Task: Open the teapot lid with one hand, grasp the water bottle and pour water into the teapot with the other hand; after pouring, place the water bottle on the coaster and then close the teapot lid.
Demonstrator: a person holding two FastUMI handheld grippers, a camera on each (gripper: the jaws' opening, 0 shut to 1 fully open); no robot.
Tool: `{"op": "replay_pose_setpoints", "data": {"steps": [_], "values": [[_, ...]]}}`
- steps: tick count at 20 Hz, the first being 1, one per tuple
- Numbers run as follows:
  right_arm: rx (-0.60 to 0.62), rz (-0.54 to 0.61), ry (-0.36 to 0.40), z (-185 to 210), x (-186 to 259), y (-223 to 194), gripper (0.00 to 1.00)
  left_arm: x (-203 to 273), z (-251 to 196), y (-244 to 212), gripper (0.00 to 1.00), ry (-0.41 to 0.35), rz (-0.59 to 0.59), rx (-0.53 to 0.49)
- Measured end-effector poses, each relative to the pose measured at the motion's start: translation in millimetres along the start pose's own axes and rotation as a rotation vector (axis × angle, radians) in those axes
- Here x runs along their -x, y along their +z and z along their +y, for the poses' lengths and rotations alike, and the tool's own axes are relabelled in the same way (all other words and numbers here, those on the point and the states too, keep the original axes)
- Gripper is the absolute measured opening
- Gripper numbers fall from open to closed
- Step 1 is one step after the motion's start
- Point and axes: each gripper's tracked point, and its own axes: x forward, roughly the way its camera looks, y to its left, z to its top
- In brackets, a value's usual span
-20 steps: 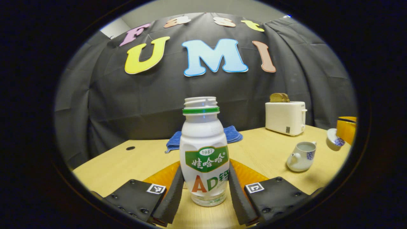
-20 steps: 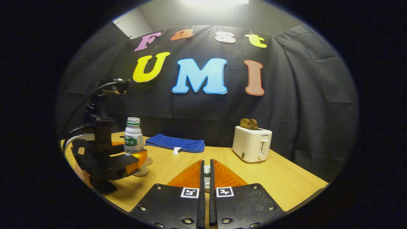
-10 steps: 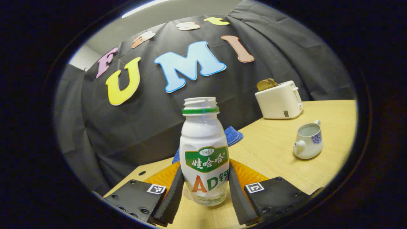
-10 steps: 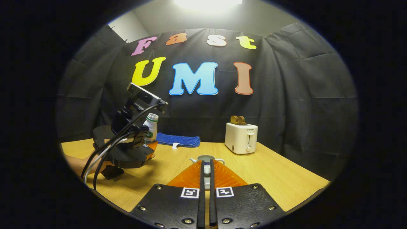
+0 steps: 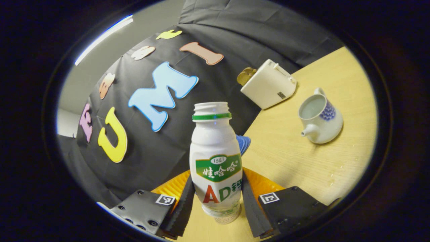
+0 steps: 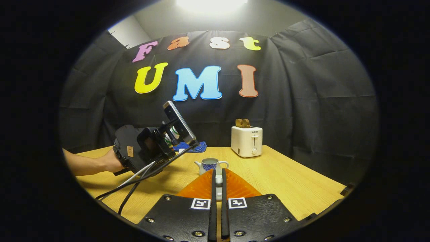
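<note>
The white water bottle (image 5: 215, 158), green-labelled and uncapped, is held off the table with my left gripper (image 5: 217, 188) shut on its lower body. It leans toward the lidless white-and-blue teapot (image 5: 320, 117), which has water inside and stands to the right on the table. A small round coaster (image 5: 230, 219) peeks out under the bottle's base. In the right gripper view, my right gripper (image 6: 218, 176) is shut on the small teapot lid (image 6: 218, 180), raised in front of the teapot (image 6: 211, 165). The left gripper (image 6: 168, 139), tilted, hovers left of the teapot in a hand.
A white toaster (image 6: 247, 141) with toast stands at the back of the wooden table (image 6: 289, 181). A folded blue cloth (image 6: 193, 147) lies behind the left gripper. Cables (image 6: 141, 176) trail from that gripper. A few water drops (image 5: 332, 174) dot the table near the teapot.
The left gripper has lifted the bottle off the coaster, carried it toward the teapot and tilted it well over. The right gripper, still holding the lid, has drawn back so the teapot shows.
</note>
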Motion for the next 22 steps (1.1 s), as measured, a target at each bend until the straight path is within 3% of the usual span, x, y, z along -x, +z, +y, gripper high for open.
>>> {"op": "replay_pose_setpoints", "data": {"steps": [5,6,7,9,10,12,22], "values": [[-0.009,-0.009,-0.013,-7.9,5.2,-0.3,0.05,-7.5,-17.4,8.8,0.81,-0.017,-0.011,-0.196],[-0.015,-0.013,-0.011,-8.6,6.2,0.1,0.05,-5.3,-18.9,12.2,0.76,-0.022,-0.018,-0.230],[-0.027,-0.020,-0.008,-9.1,6.8,-0.2,0.05,-4.4,-21.9,14.2,0.81,-0.027,-0.023,-0.261],[-0.042,-0.019,-0.008,-10.7,6.3,-1.9,0.05,-10.4,-30.3,17.7,0.81,-0.039,-0.032,-0.308],[-0.043,-0.017,-0.011,-12.7,6.7,-2.5,0.05,-13.6,-33.5,19.6,0.76,-0.046,-0.034,-0.329],[-0.046,-0.015,-0.011,-13.9,7.4,-3.5,0.05,-14.3,-33.9,23.4,0.81,-0.042,-0.043,-0.378],[-0.057,-0.017,-0.018,-20.6,7.1,-5.0,0.05,-10.0,-46.2,25.9,0.81,-0.036,-0.060,-0.569]]}}
